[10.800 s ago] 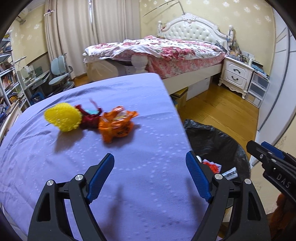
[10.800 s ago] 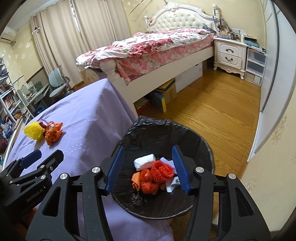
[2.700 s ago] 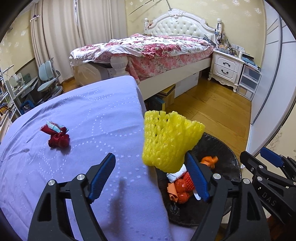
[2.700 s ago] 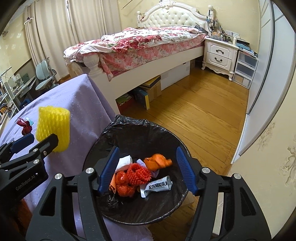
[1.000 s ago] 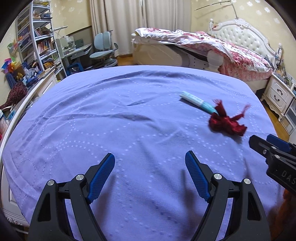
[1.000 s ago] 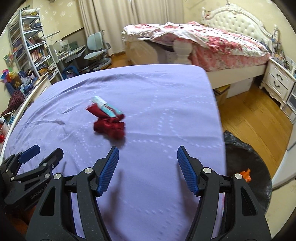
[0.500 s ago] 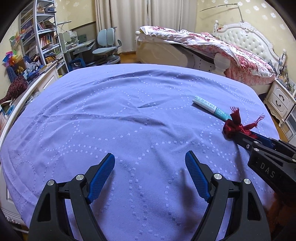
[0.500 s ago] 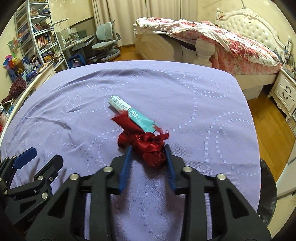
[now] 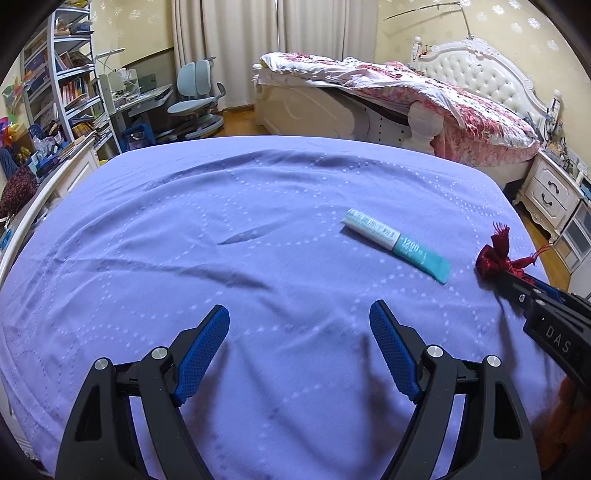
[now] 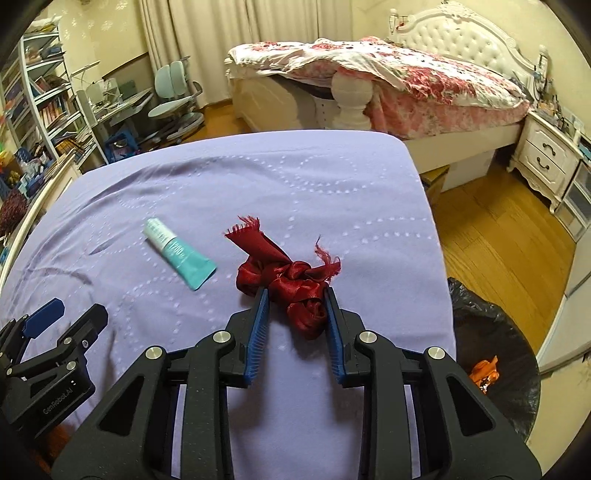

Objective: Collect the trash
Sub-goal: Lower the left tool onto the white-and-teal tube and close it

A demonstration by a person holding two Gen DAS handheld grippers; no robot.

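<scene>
The red ribbon (image 10: 291,286) lies knotted on the purple cloth (image 10: 332,192), pinched by the right gripper (image 10: 294,295); its loose tails could snag or slip free. The left gripper (image 9: 299,321) hangs wide, empty, near the tube (image 9: 397,244)

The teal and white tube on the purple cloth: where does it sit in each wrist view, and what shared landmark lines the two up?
Left wrist: the tube lies right of centre, left of the red ribbon.
Right wrist: the tube lies left of centre, left of the ribbon, which the right gripper is clamped on.
Shared landmark: the white tufted headboard, upper right in both.
</scene>
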